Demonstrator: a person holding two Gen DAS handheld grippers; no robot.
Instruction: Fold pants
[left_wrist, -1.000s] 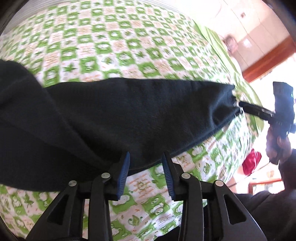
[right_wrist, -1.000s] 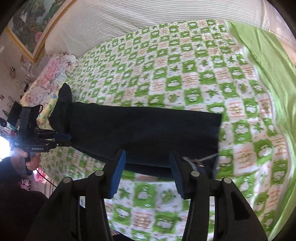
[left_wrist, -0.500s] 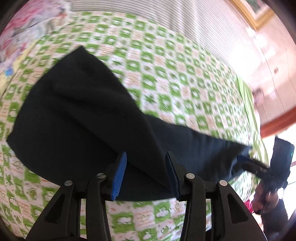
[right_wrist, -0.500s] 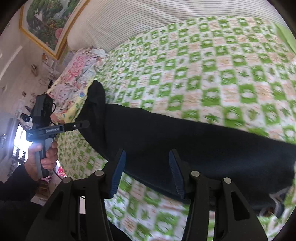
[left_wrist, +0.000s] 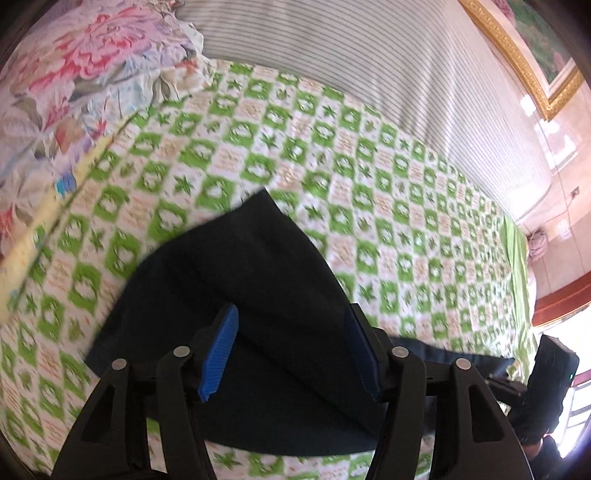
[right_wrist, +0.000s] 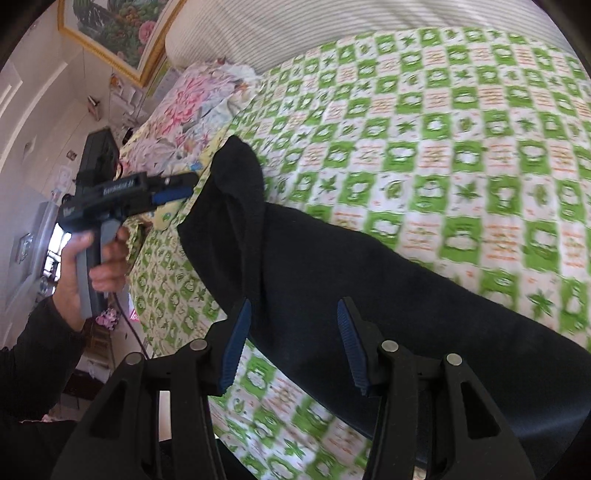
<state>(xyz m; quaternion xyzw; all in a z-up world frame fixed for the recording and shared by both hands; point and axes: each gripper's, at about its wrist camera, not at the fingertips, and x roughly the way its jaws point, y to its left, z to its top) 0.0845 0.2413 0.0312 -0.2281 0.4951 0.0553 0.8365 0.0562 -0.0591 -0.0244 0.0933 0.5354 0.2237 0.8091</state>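
Observation:
Dark navy pants (left_wrist: 258, 295) lie stretched across the green checked bedspread (left_wrist: 369, 184), one end doubled over into a thick fold (right_wrist: 236, 192). My left gripper (left_wrist: 291, 350) hovers above that folded end; its jaws are opening and the blue pads press on nothing. In the right wrist view the left gripper (right_wrist: 188, 186) is held by a hand just beside the fold, clear of the cloth. My right gripper (right_wrist: 293, 347) hangs open over the middle of the pants (right_wrist: 369, 277), with no cloth pinched. Its black housing (left_wrist: 554, 369) shows at the far end of the pants.
A floral quilt or pillow (left_wrist: 74, 74) is heaped at the bed's left end, near the fold. A striped headboard cushion (left_wrist: 332, 55) runs along the far side under a framed picture (right_wrist: 118, 33). The bed's near edge drops off beside the person's dark sleeve (right_wrist: 37, 362).
The left gripper's jaws have spread wider and it has swung toward the pillow end, off the pants' near edge. The right gripper has slid along the pants toward the folded end.

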